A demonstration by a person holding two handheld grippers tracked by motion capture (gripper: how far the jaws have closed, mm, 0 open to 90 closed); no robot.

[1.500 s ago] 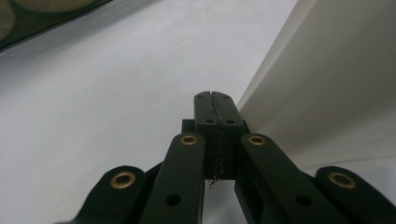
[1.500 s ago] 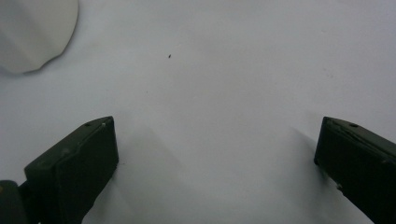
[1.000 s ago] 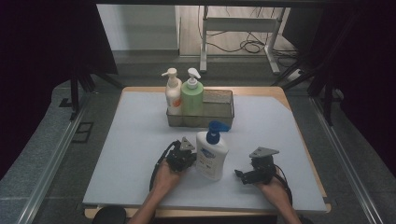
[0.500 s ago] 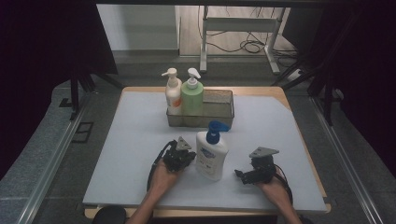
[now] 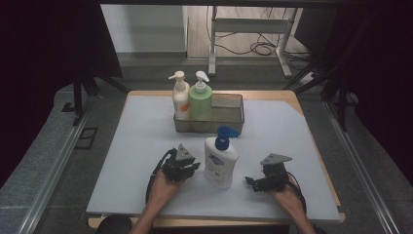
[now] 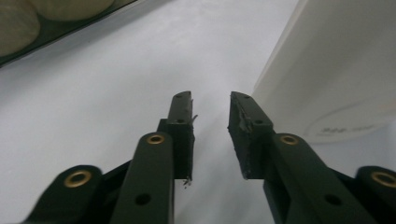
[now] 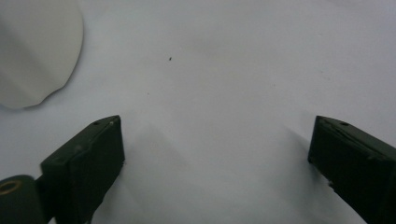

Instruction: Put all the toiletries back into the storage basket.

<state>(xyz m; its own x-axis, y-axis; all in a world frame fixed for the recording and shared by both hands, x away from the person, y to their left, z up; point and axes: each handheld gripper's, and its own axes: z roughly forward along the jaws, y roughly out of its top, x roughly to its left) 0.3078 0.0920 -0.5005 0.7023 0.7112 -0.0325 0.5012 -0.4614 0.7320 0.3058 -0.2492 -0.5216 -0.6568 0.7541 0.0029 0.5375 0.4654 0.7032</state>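
Observation:
A white lotion bottle [image 5: 220, 161] with a blue pump stands upright at the front middle of the table. My left gripper [image 5: 194, 166] sits just left of it, apart from it. In the left gripper view the bottle's white wall [image 6: 327, 70] rises at the right, and the left gripper [image 6: 210, 100] shows a narrow gap with nothing in it; its jaws have just been opening. My right gripper [image 5: 249, 181] rests to the bottle's right, pointing toward it. In the right gripper view the right gripper [image 7: 215, 140] stands wide open over bare table, having just closed slightly, with the bottle [image 7: 32, 46] at the upper left.
A dark mesh basket [image 5: 229, 105] stands at the back middle of the white table mat [image 5: 141, 141]. It holds a white-and-orange pump bottle [image 5: 180, 100] and a green pump bottle [image 5: 200, 100]. The basket's edge [image 6: 70, 30] also crosses the top left of the left gripper view.
My left gripper has drawn back a little to the left, away from the white bottle. The bottle and the right gripper have stayed where they were.

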